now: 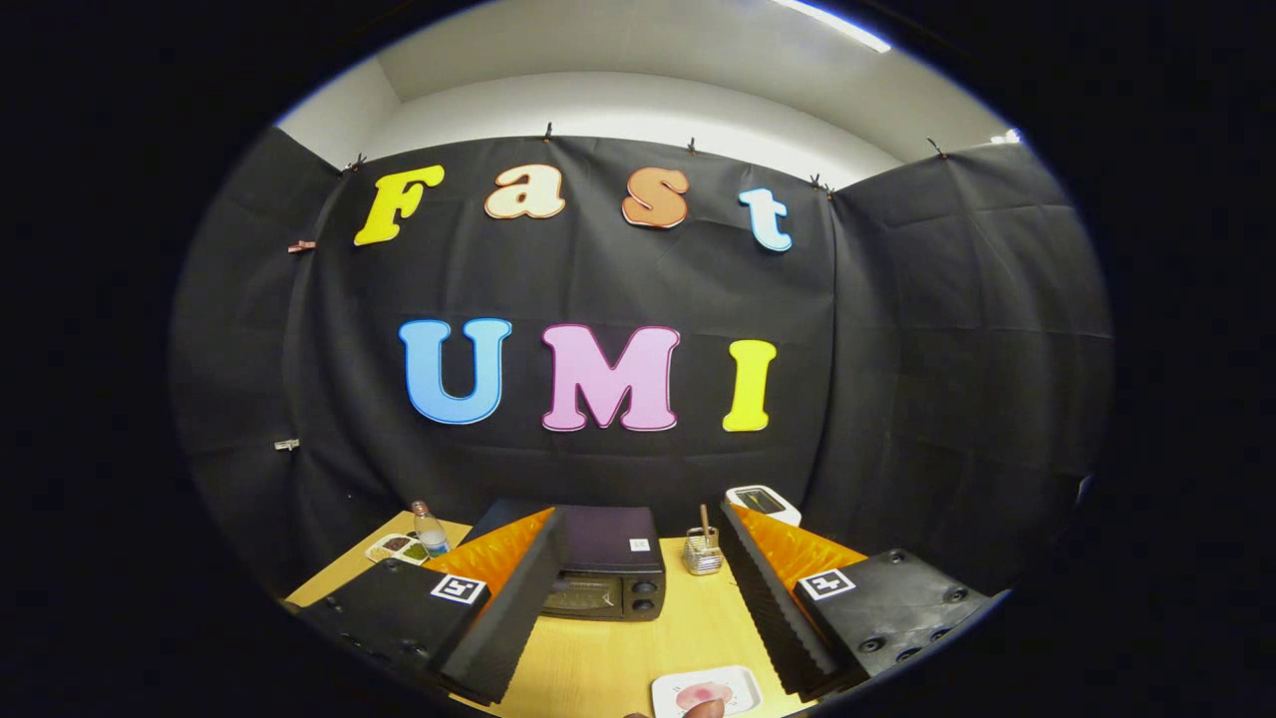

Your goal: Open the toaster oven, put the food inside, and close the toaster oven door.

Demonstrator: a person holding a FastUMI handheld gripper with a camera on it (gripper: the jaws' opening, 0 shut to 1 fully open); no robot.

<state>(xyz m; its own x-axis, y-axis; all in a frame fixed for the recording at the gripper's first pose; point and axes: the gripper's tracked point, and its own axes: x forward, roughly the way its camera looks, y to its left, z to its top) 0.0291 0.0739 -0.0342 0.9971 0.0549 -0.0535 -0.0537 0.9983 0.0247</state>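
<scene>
Gripper view. Gripper (638, 588) held above the near part of a light wooden table (688, 628), fingers spread wide, nothing between the pads, no contact with any object. Left finger (508, 618) overlapping the left front corner of the toaster oven in the picture; right finger (773, 608) well to the right of it.

Toaster oven (605, 568) — dark box, door shut, two knobs at the right of its front — standing on the table beyond the fingertips, framed by the gap between the fingers, slightly nearer the left one. Small white sticker on its top.

Food (703, 695) — pinkish piece on a small white plate (743, 688) — lying on the table below the open fingers, nearest the camera, closer to the right finger. Fingertip of a person (706, 710) just at the plate's near edge.

Wire holder (704, 553) with an upright stick, just right of the oven, apart from it. White device (763, 502) behind the right finger. Plastic bottle (430, 531) and a compartment dish (397, 547) at the far left of the table, behind the left finger.
</scene>
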